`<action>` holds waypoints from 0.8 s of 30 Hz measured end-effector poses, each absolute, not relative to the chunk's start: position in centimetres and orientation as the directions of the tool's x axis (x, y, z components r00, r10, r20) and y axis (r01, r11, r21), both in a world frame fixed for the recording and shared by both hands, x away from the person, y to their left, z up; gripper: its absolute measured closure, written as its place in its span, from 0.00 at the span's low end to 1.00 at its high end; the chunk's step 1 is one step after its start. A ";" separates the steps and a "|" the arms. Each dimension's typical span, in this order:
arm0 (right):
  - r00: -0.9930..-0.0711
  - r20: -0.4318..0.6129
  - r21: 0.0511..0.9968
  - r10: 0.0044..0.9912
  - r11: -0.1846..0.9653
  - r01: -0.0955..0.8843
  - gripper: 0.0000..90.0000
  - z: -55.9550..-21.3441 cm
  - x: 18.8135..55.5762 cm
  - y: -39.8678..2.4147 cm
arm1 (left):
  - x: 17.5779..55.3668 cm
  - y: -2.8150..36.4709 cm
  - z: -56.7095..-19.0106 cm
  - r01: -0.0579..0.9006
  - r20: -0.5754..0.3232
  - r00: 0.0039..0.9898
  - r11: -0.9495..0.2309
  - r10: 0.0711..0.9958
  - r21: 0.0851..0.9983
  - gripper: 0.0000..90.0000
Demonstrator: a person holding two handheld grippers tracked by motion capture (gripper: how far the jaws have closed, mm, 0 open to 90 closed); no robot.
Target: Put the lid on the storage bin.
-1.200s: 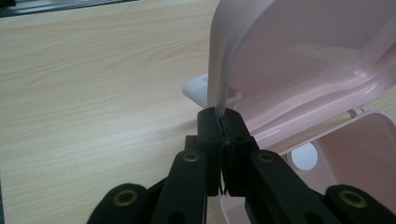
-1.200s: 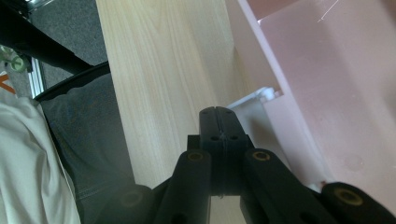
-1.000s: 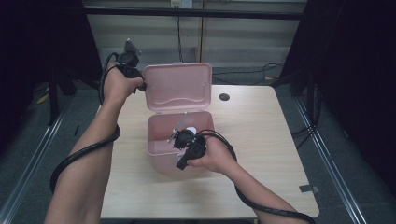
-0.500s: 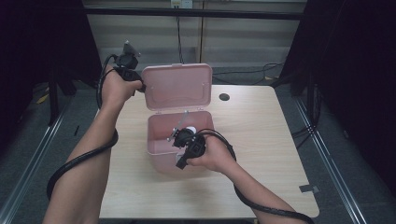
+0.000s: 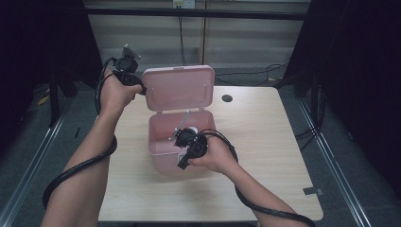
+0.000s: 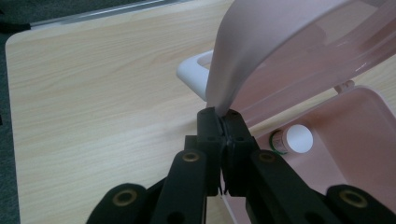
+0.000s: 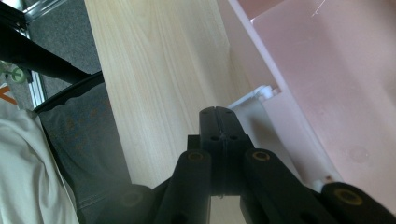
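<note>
Almost nothing has moved: we still keep the left gripper (image 6: 223,119) clamped on the pink lid (image 5: 178,88), while the right gripper (image 7: 219,116), jaws together, waits at the box (image 5: 161,137).

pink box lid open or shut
Open: the lid stands raised behind the pink box, its edge pinched by the left hand-held gripper.

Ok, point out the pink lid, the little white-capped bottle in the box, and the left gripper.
pink lid (image 5: 178,89), high view, middle of its raised panel
white-capped bottle (image 6: 298,138), left gripper view, on its cap
left gripper (image 6: 223,122), left gripper view, jaw tips pinching the lid's edge
</note>
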State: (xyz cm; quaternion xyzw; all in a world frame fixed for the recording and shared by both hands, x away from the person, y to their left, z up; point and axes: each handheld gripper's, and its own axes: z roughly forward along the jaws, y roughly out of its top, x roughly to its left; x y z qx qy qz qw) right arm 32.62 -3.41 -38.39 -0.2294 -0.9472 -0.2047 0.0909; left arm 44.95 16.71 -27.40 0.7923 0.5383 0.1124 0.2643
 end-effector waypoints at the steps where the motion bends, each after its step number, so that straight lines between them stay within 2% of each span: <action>1: -0.878 0.267 0.348 0.396 0.810 0.472 1.00 -38.4 32.7 -3.3 | 44.9 16.7 -27.4 0.794 -0.104 0.399 -0.286 0.911 0.537 0.98; 24: -0.869 0.271 0.351 0.415 0.798 0.490 1.00 -38.2 33.2 -3.2 | 44.2 17.1 -27.4 0.784 -0.114 0.419 -0.296 0.901 0.545 0.97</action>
